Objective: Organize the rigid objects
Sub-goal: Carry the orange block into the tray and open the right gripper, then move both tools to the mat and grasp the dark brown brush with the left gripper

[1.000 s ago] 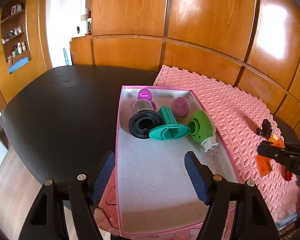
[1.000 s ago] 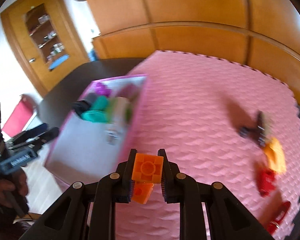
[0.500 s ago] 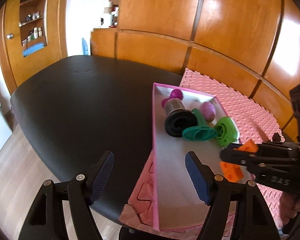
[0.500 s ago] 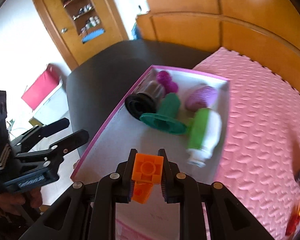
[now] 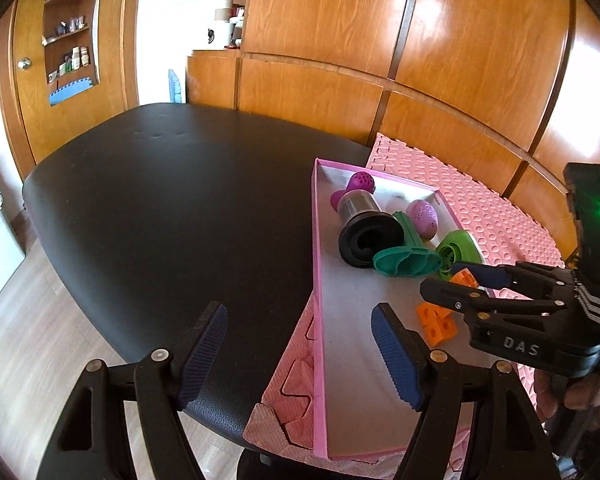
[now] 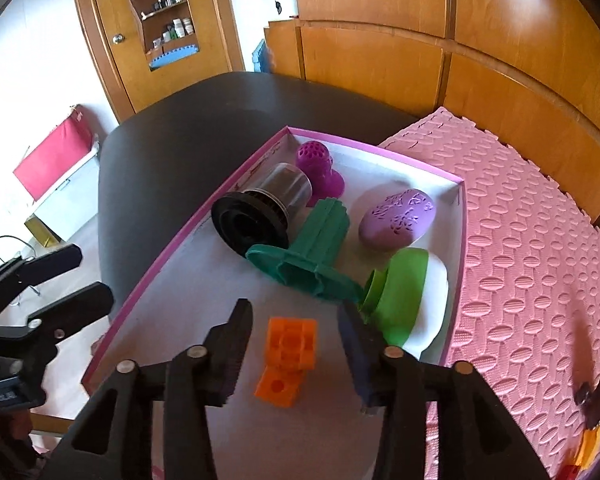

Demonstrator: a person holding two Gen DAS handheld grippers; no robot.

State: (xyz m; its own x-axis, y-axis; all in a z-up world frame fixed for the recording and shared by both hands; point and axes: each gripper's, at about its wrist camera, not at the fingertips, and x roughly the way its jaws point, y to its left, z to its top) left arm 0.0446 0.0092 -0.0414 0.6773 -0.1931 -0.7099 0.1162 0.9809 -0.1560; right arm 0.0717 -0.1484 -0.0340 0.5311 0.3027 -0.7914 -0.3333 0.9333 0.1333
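Observation:
An orange block (image 6: 290,344) lies on the white floor of the pink-rimmed box (image 6: 180,245), near its front end. My right gripper (image 6: 296,336) straddles the block; its jaws are opening and neither pad touches it. The left wrist view shows the same block (image 5: 436,320) under the right gripper (image 5: 454,282). My left gripper (image 5: 300,346) stands open and empty over the box's left rim (image 5: 315,260) and the black table (image 5: 172,208).
The far end of the box holds a black-based clear cylinder (image 6: 256,216), a teal piece (image 6: 312,256), a purple egg (image 6: 396,220), a magenta perforated piece (image 6: 316,164) and a green-and-white item (image 6: 404,292). On the pink foam mat (image 6: 540,240), small loose items (image 6: 596,396) lie at the right.
My right gripper carried the orange block from over the mat to the box, then opened and let it go onto the box floor. The left gripper's view shifted left toward the table.

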